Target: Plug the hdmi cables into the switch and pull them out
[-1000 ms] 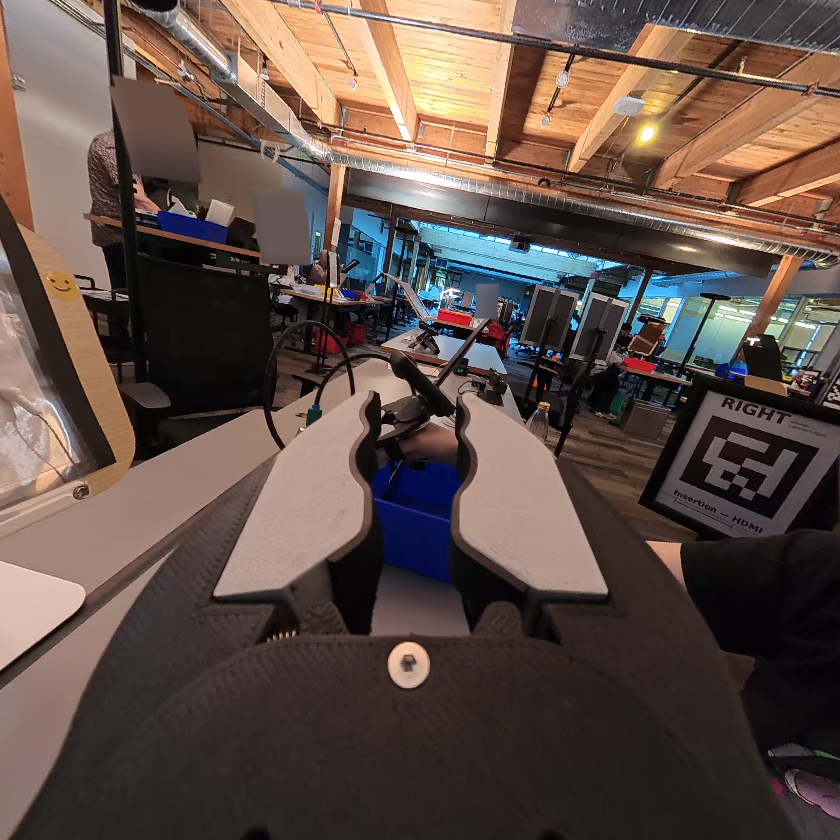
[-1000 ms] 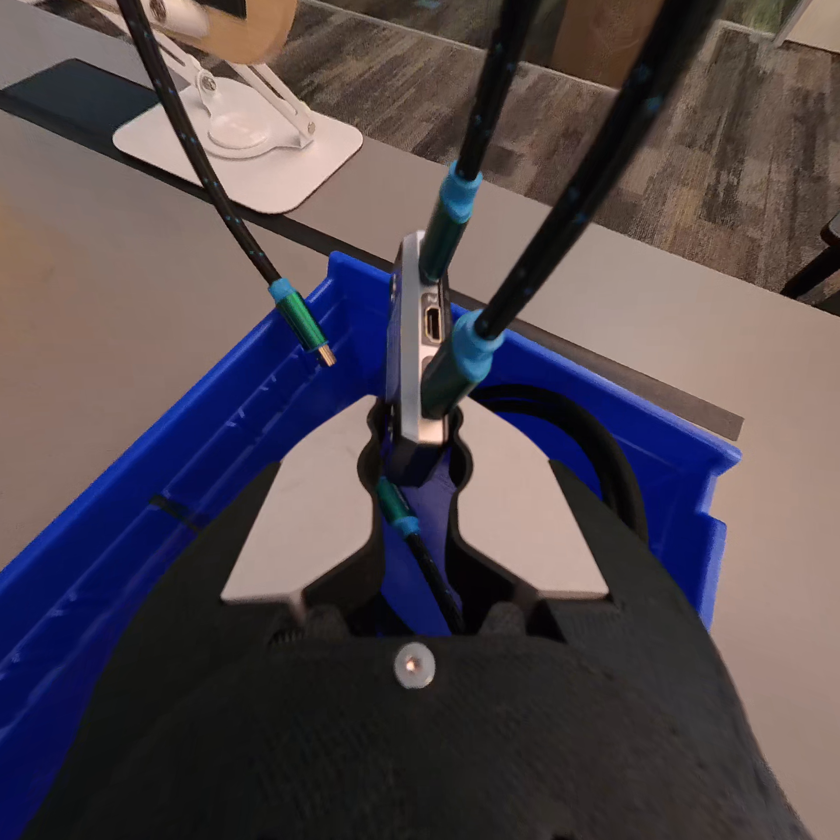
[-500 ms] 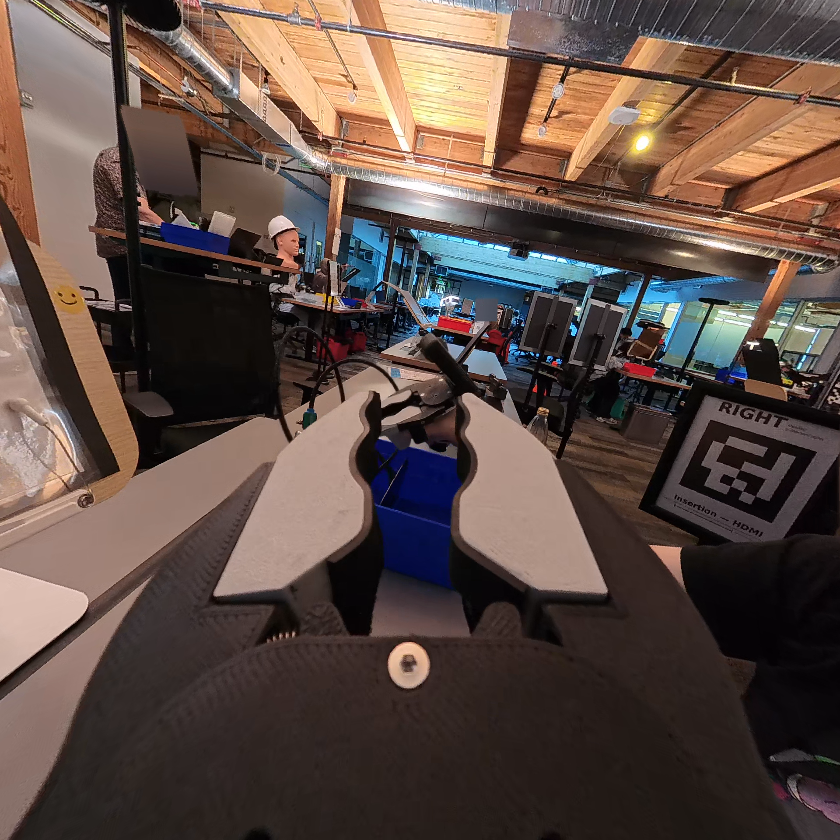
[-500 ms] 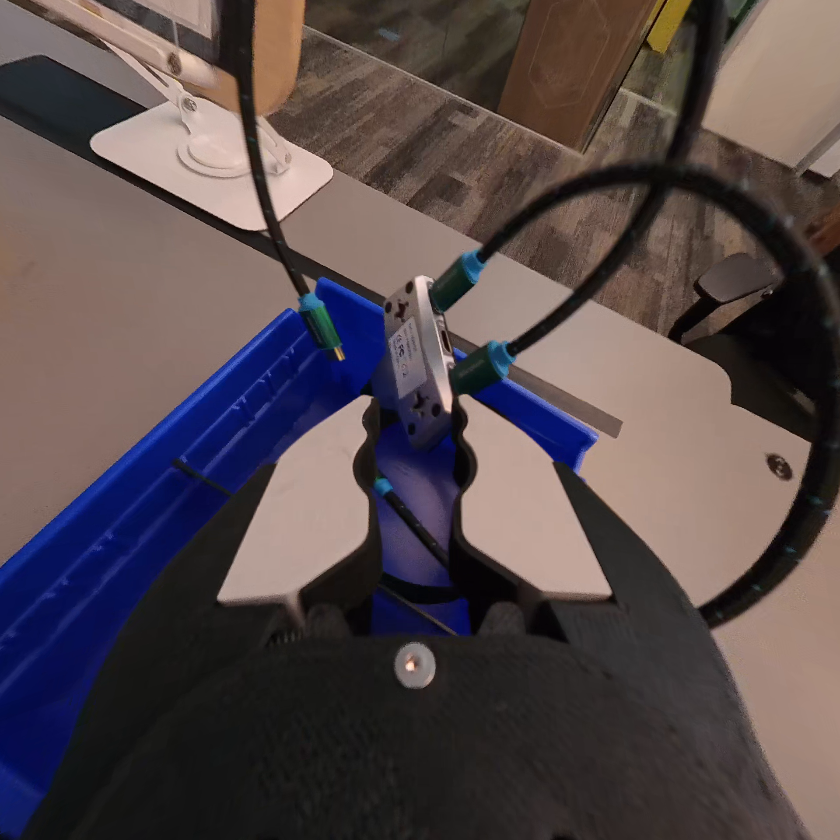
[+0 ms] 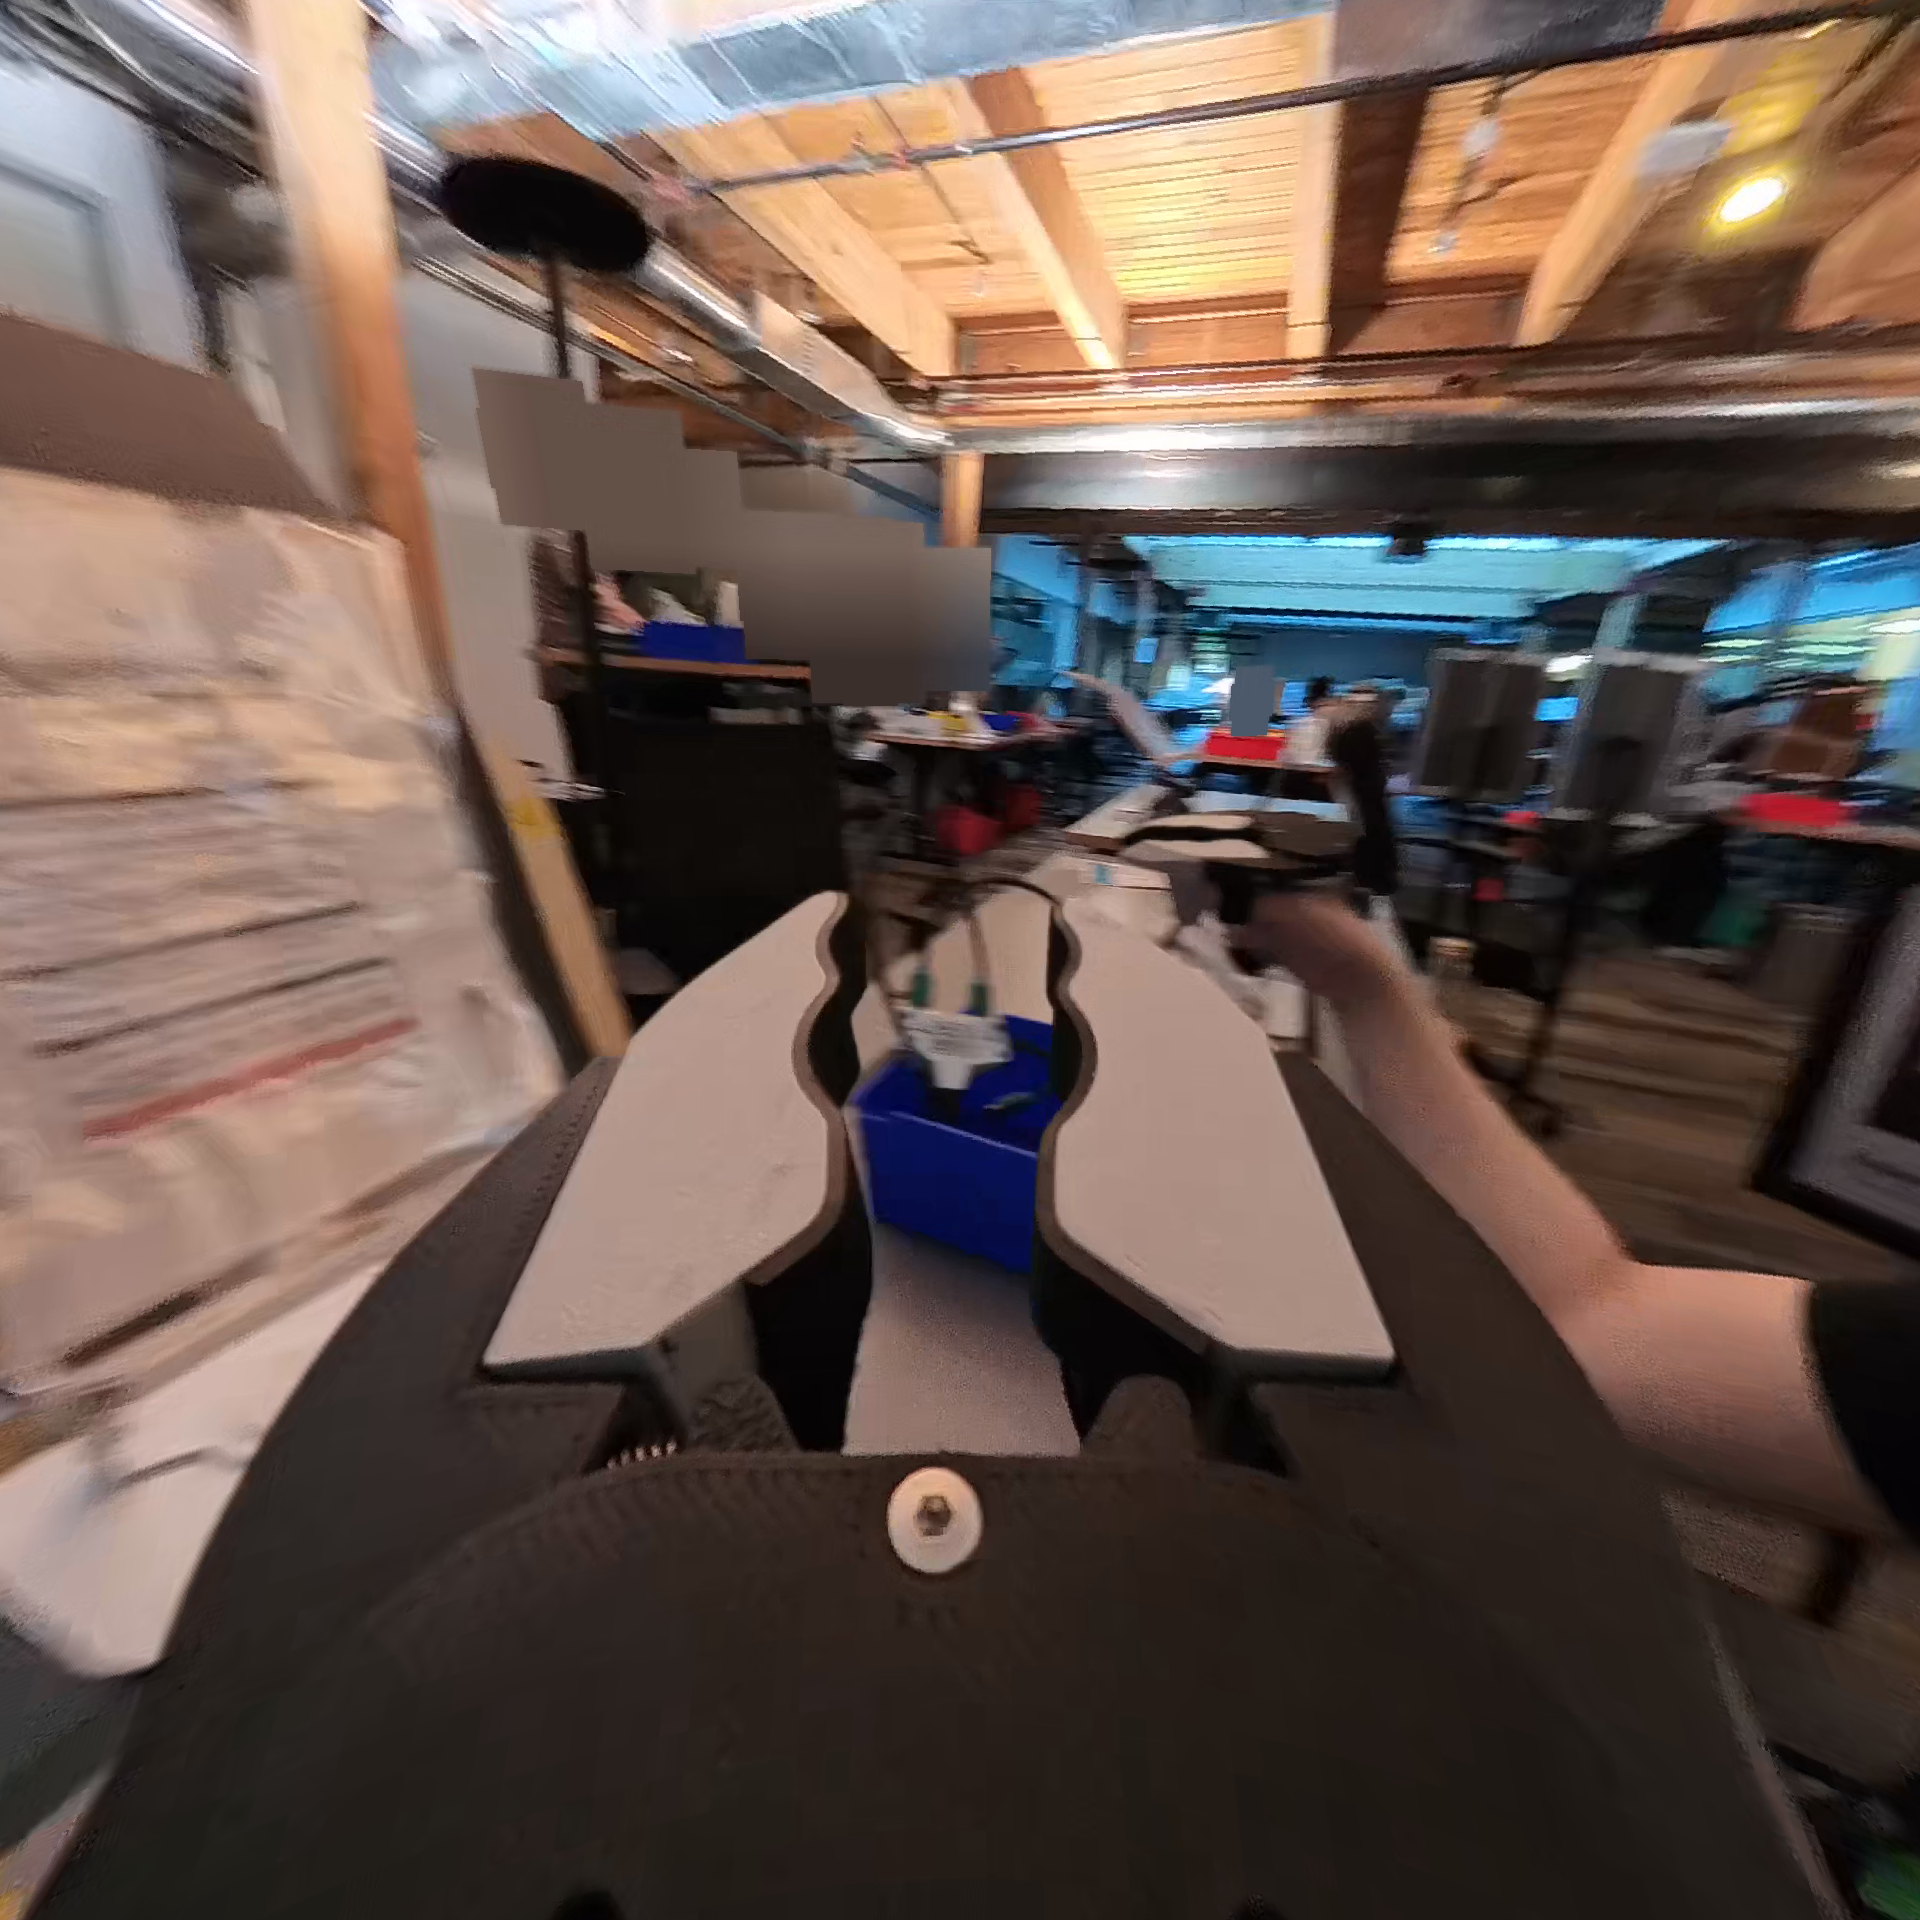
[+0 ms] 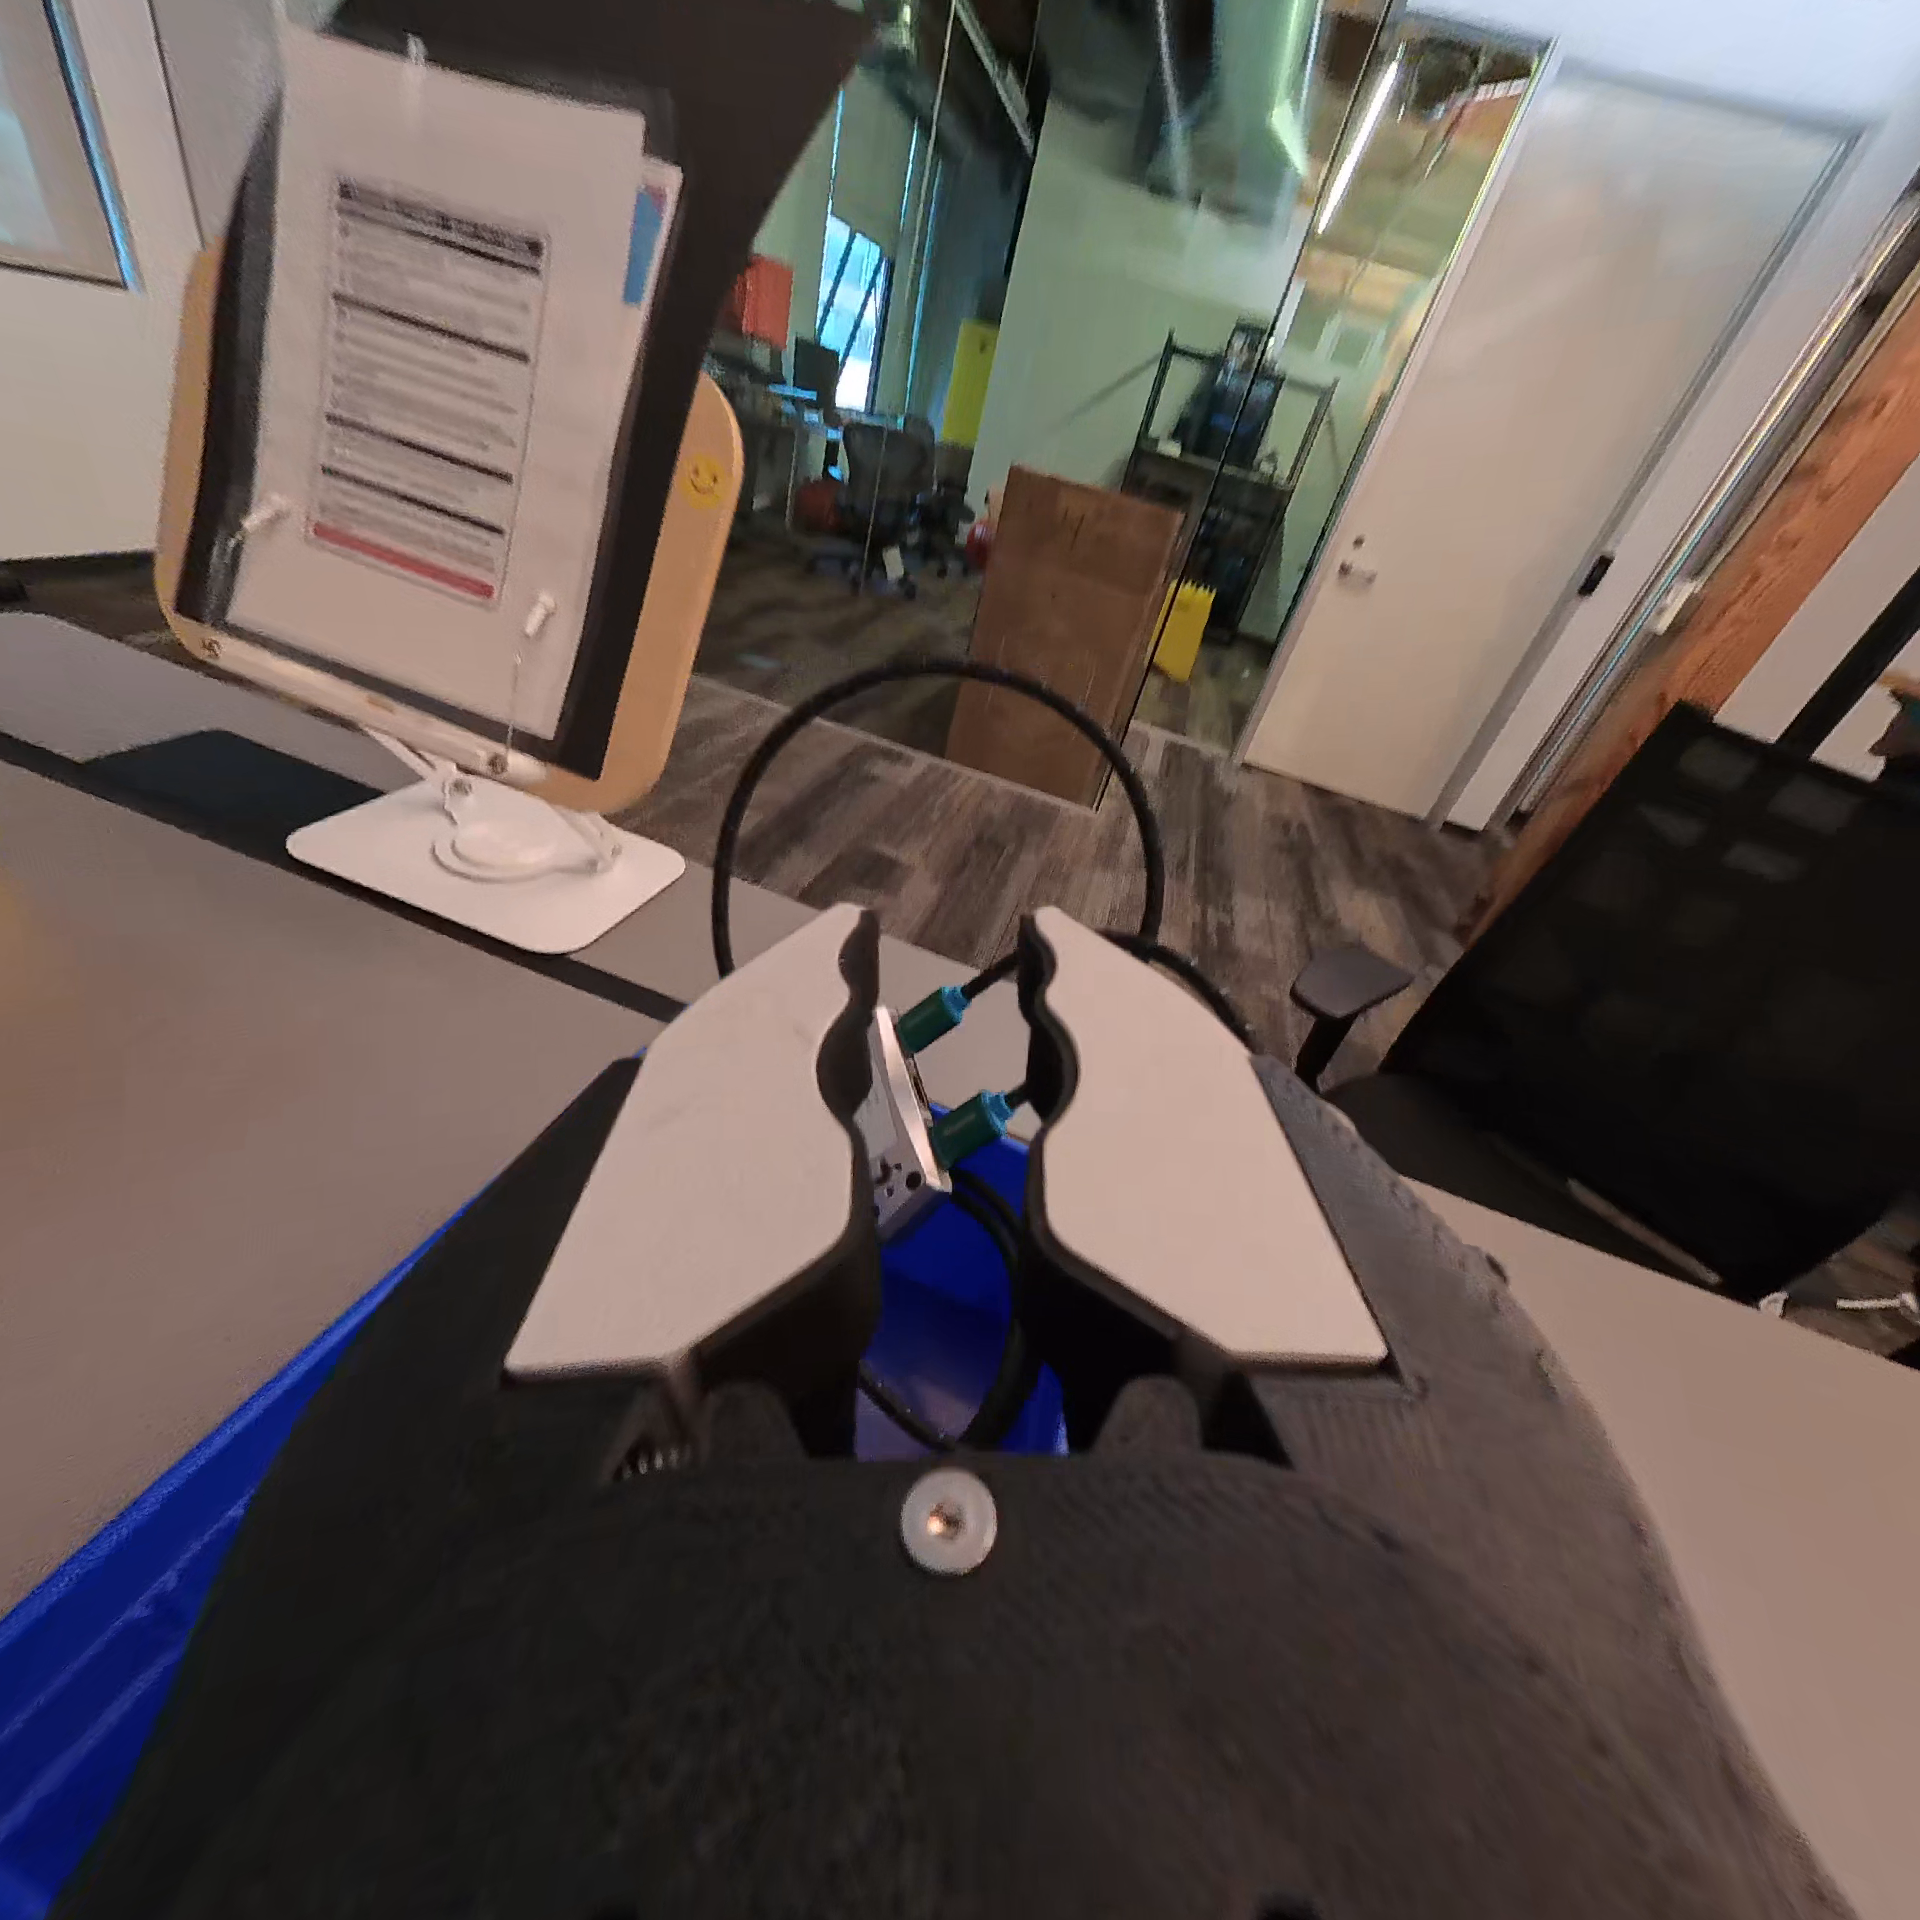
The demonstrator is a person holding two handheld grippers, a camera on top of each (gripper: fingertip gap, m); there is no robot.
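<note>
Switch (image 6: 896, 1117) up over the blue bin (image 6: 104, 1621), two plugs in!
Right gripper (image 6: 948, 935) with fingers parted, switch edge-on close against one finger, two green plugs (image 6: 935, 1010) sticking out toward the other (pinched or merely in front: cannot tell). Black cable (image 6: 935, 675) looping high beyond the tips. Left gripper (image 5: 948, 914) spread wide, nothing between its fingers, aimed at switch and bin from farther back. Bin sitting on the grey table (image 6: 260, 1039); stand with a paper sheet (image 6: 436, 416) upright at the table's far edge.
</note>
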